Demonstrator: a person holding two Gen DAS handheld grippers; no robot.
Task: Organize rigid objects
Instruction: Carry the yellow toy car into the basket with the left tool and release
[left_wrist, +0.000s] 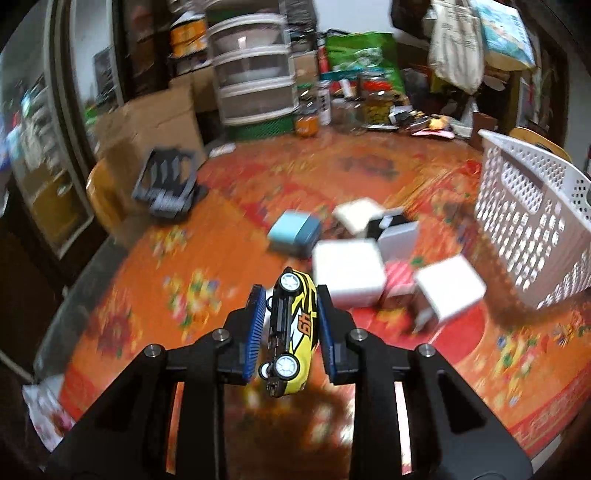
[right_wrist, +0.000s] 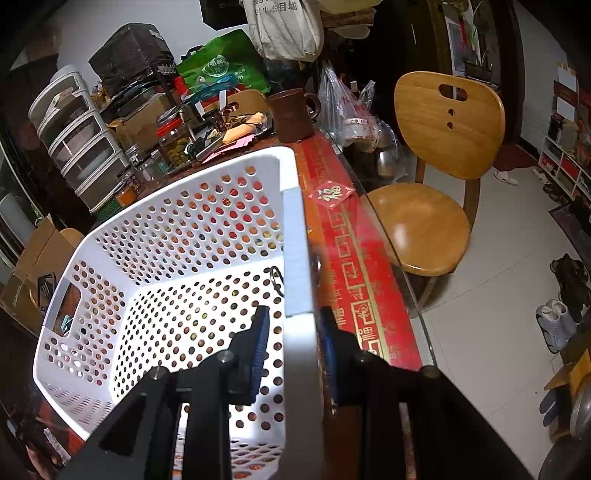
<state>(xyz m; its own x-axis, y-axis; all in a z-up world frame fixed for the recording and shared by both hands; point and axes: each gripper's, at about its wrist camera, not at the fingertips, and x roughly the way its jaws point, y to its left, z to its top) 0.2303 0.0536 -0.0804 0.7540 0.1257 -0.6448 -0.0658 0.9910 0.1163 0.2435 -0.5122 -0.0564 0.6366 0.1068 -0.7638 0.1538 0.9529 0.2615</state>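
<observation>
My left gripper (left_wrist: 290, 297) is shut on a yellow toy car (left_wrist: 293, 328), held on its side above the red floral tablecloth (left_wrist: 147, 295). Ahead lie several small boxes: a blue one (left_wrist: 295, 232), white ones (left_wrist: 349, 271) (left_wrist: 448, 290) (left_wrist: 356, 212) and a grey one (left_wrist: 399, 240). The white perforated basket (left_wrist: 535, 221) stands at the right. In the right wrist view my right gripper (right_wrist: 291, 317) is shut on the basket's right wall (right_wrist: 297, 258), one finger inside, one outside. The basket's inside (right_wrist: 184, 295) looks empty.
A black folding stand (left_wrist: 166, 184) lies at the left of the table. Jars (left_wrist: 375, 98), a drawer unit (left_wrist: 251, 66) and clutter line the far edge. A brown mug (right_wrist: 291, 114) stands beyond the basket. A wooden chair (right_wrist: 432, 177) stands by the table's right edge.
</observation>
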